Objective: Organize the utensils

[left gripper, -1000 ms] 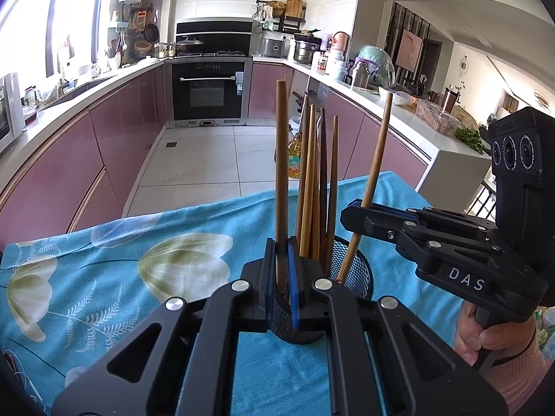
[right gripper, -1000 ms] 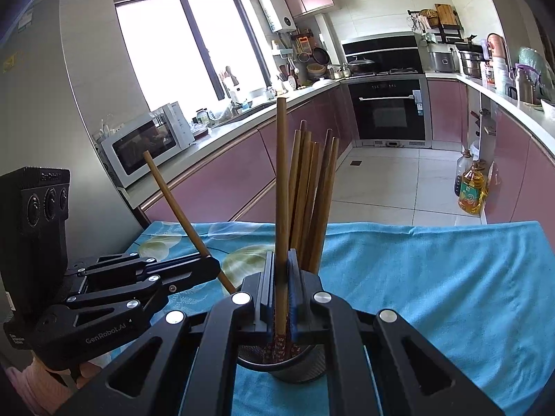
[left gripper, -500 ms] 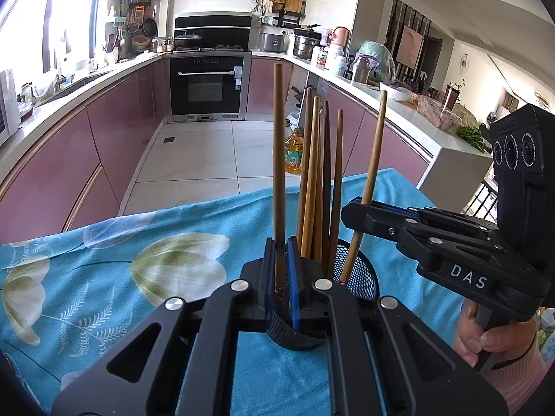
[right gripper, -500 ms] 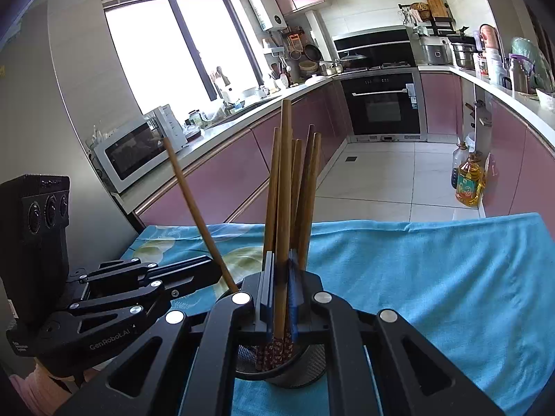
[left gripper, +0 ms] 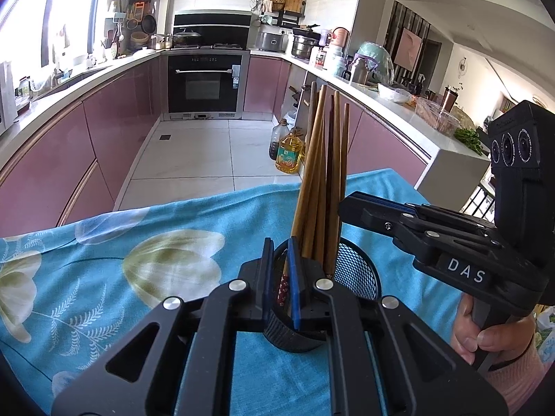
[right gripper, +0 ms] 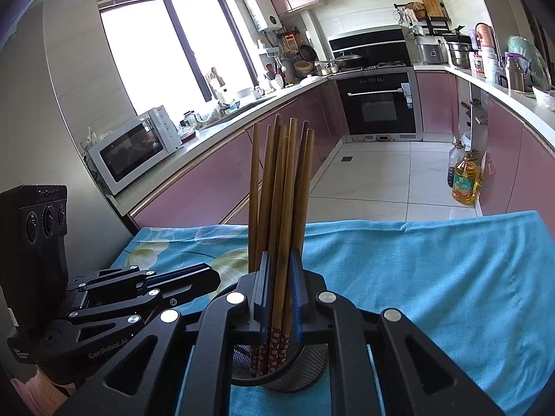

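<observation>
Change: both chopsticks I clamped upright a second ago now stand in the mesh holder (left gripper: 357, 274) with the rest; both jaw pairs have parted.
Left gripper (left gripper: 280, 277): jaws slightly apart, blue pads either side of a gap, gripping nothing; it sits low at the holder's near rim, and one chopstick's patterned lower end shows in the gap.
Right gripper (right gripper: 280, 294): jaws parted too, nothing pinched; chopstick shafts pass through the gap, and I cannot tell whether they touch the pads.
Chopsticks (right gripper: 281, 187): brown wooden bundle, bunched close, leaning a little, flower-patterned ends down in the holder.
Holder: black mesh cup, upright on the blue floral cloth (left gripper: 104, 270), directly under both gripper tips.
Grippers, relative: from the left wrist view the right one (left gripper: 353, 204) comes in from the right, its tip by the bundle above the rim; from the right wrist view the left one (right gripper: 208, 274) comes in from the left, near the cup.
Hand: right hand (left gripper: 485, 332) wraps the right gripper's handle.
Background: oil bottle (right gripper: 466, 180) on the floor, microwave (right gripper: 135, 149) on the counter.
</observation>
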`<state>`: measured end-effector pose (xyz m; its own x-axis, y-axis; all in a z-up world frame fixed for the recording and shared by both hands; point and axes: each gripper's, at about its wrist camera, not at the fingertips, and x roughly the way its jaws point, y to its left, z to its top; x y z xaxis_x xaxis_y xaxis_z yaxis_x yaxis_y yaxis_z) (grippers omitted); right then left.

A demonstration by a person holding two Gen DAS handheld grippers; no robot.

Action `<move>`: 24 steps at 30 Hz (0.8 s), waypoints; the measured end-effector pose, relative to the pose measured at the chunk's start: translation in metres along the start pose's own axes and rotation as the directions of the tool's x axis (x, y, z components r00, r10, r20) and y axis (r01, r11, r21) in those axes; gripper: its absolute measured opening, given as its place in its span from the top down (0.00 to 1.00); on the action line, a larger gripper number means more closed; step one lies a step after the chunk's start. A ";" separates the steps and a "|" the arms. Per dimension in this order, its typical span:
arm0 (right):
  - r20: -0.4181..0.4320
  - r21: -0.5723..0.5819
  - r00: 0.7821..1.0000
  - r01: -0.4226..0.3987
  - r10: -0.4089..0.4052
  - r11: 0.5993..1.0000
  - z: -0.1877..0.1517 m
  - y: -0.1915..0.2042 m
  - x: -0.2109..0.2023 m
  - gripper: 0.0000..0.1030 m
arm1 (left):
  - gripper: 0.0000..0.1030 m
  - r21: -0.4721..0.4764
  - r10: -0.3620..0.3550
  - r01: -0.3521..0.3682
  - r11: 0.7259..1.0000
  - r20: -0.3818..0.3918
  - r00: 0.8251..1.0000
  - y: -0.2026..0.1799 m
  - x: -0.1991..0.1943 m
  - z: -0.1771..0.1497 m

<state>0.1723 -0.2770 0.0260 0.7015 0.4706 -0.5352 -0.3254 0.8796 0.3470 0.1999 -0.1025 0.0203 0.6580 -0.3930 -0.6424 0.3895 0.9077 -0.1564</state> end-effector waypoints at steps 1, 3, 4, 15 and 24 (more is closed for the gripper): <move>0.002 -0.003 1.000 0.004 -0.004 1.000 0.000 0.000 -0.001 0.86 | 0.85 -0.004 0.001 -0.001 1.000 0.006 1.000 0.001 -0.001 -0.001; 0.011 -0.004 1.000 0.012 -0.012 1.000 -0.002 -0.001 -0.004 0.82 | 0.80 -0.006 0.004 -0.004 1.000 0.018 1.000 0.002 -0.004 -0.004; 0.014 -0.004 1.000 0.011 -0.011 1.000 -0.003 -0.001 -0.005 0.77 | 0.76 -0.005 0.009 -0.009 1.000 0.026 1.000 0.002 -0.005 -0.005; 0.093 -0.114 0.993 0.082 -0.071 0.990 -0.024 0.024 -0.035 0.38 | 0.25 -0.017 0.086 -0.084 0.996 0.153 0.985 0.006 -0.044 -0.030; 0.172 -0.161 0.974 0.178 -0.150 0.971 -0.054 0.034 -0.052 0.07 | 0.06 -0.045 0.165 -0.159 0.986 0.277 0.947 0.001 -0.085 -0.066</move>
<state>0.0901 -0.2678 0.0236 0.8410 0.3140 -0.4407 -0.2927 0.9490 0.1175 0.1020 -0.0582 0.0246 0.8655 -0.2627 -0.4264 0.2502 0.9643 -0.0862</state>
